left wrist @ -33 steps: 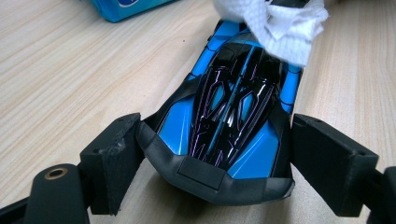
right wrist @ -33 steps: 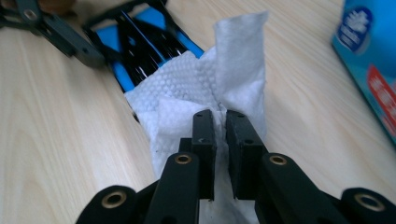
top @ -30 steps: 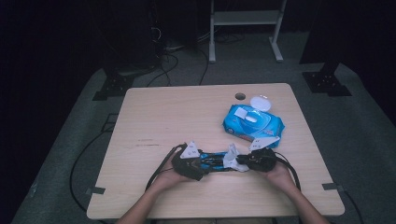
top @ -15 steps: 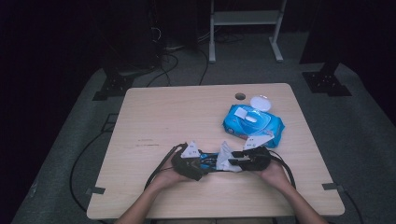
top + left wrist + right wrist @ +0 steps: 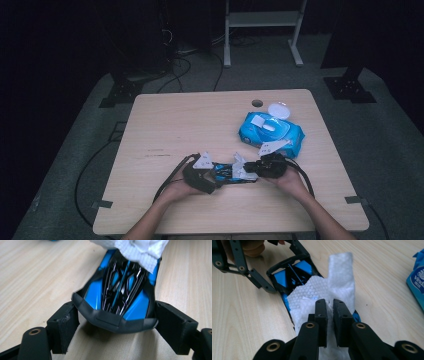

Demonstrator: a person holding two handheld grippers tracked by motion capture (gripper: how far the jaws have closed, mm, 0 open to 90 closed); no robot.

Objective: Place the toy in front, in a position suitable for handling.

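Note:
A blue and black toy car (image 5: 226,173) lies on the table (image 5: 170,125) near its front edge. My left gripper (image 5: 215,176) has its jaws on either side of the car's end (image 5: 117,295). The jaws have just been closing and their pads (image 5: 67,315) press on the car. My right gripper (image 5: 330,307) is shut on a white wet wipe (image 5: 340,272) draped over the car's other end (image 5: 294,270). Its jaws have also just been closing, with the wipe between them. From above, this gripper (image 5: 251,169) faces the left one across the car.
A blue pack of wet wipes (image 5: 272,131) with its white lid (image 5: 278,110) flipped open lies just behind my right hand. A cable hole (image 5: 257,103) is in the table's far edge. Cables trail from both grippers over the front edge.
The right gripper and its wipe have shifted slightly along the car. The left hand and the car have stayed in place.

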